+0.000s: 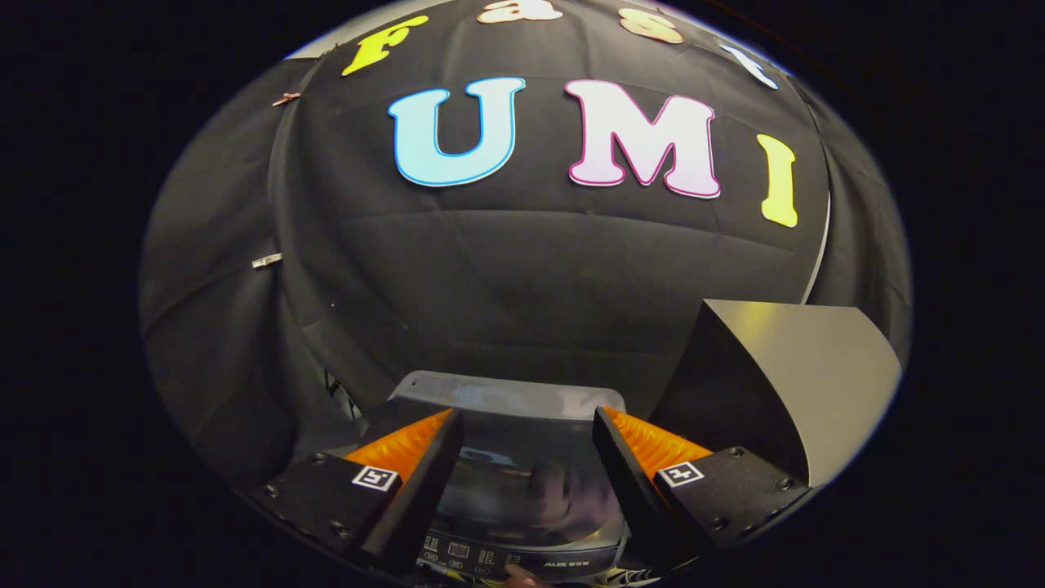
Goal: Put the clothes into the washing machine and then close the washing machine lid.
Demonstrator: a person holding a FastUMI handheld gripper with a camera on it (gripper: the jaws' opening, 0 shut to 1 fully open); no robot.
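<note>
The washing machine [506, 390] lies below me, small and grey, with its dark see-through lid [498, 478] lying flat and shut over the tub. A dim purplish shape [559, 490] shows through the lid; I cannot tell whether it is clothing or a reflection. The control panel [490, 559] runs along the machine's near edge. My gripper [529, 415] hangs above the lid, open, with nothing between its fingers. The lid spans the gap between them.
A grey box-like block [784, 384] stands just right of the machine, its top higher than the lid. Black cloth walls [522, 269] close in behind and to the left. Cables [339, 392] hang at the machine's back left.
</note>
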